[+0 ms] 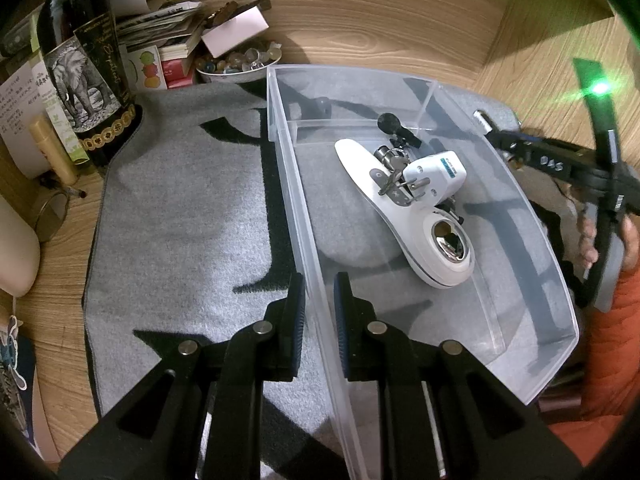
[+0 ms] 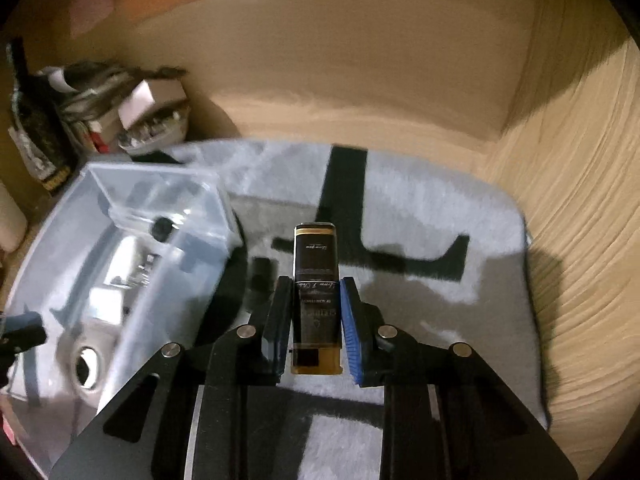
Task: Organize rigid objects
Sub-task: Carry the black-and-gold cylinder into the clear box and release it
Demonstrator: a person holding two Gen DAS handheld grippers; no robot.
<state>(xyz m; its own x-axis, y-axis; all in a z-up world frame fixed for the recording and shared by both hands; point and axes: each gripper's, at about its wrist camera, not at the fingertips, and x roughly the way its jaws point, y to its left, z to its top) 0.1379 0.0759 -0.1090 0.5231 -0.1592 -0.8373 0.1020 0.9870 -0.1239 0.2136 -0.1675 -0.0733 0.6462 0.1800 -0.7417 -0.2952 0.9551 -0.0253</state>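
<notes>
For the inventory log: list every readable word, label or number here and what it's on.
"DAS": on the right gripper, seen from the left wrist.
Bottle: gold script beside an elephant picture, too distorted to read.
Paper sheet: print too small.
White device: blue label, illegible.
Black-gold box: lettering blurred, upside down.

Open grey mat [image 1: 180, 220] is lying passable left of the clear bin [image 1: 532, 216]; bottle [image 1: 86, 68], papers [image 1: 160, 20] and bowl [image 1: 236, 66] are crowding its far-left corner.
</notes>
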